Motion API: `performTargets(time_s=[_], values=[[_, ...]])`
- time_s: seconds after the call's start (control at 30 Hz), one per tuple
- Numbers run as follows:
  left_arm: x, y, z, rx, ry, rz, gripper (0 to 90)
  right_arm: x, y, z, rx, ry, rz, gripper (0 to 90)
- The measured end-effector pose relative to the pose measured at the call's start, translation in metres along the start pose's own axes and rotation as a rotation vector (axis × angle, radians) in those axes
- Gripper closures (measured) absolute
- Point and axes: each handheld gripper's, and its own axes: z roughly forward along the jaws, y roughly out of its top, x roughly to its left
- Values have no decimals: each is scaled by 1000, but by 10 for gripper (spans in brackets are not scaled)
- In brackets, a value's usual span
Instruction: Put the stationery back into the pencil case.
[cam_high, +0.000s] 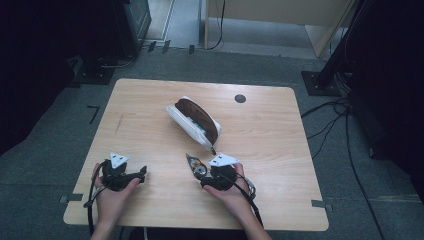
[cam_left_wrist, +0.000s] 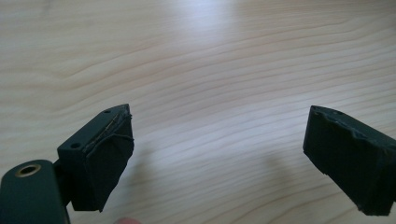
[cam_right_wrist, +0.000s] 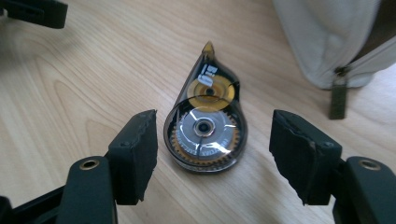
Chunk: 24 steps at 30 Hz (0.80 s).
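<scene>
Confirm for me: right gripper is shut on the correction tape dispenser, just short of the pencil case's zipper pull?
Not shut. In the right gripper view the right gripper stands open, its jaws either side of the correction tape dispenser without touching it. The pencil case's zipper pull does lie just beyond.

Surface (cam_high: 150, 100): pouch (cam_high: 196, 121) at frame centre, lying aslant. Correction-tape dispenser (cam_high: 196, 167) just below the pouch's lower end, apart from it, flat on the surface. Right gripper (cam_high: 220, 175) immediately right of the dispenser, lower centre. Left gripper (cam_high: 122, 174) at lower left, well apart from both.
</scene>
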Motion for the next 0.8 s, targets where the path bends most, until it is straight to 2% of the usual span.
performTargets(time_s=[0.03, 0.1, 0.2, 0.27, 0.33, 0.4, 0.47, 0.7, 0.8], values=[[-5, 3, 2, -11, -7, 9, 100, 1, -1, 3, 8, -4, -3, 327], [-13, 9, 5, -30, -42, 17, 204, 1, -2, 8, 17, -5, -7, 327], [-24, 16, 12, -42, -76, 39, 230, 2, -2, 13, 32, -14, -9, 328], [-31, 21, 16, -54, -123, 54, 283, 4, -2, 16, 33, -17, -23, 327], [-36, 24, 18, -64, -149, 72, 341, 6, -1, 18, 36, -20, -37, 329], [-41, 28, 20, -68, -168, 96, 367, 6, -1, 19, 36, -38, -65, 351], [-44, 31, 22, -73, -181, 116, 392, 6, -2, 19, 28, -43, -80, 409], [-54, 27, 26, -85, -236, 169, 453, 2, -6, 13, 27, -16, -119, 412], [-60, 25, 26, -81, -263, 201, 443, 0, -8, 7, 22, 0, -103, 412]])
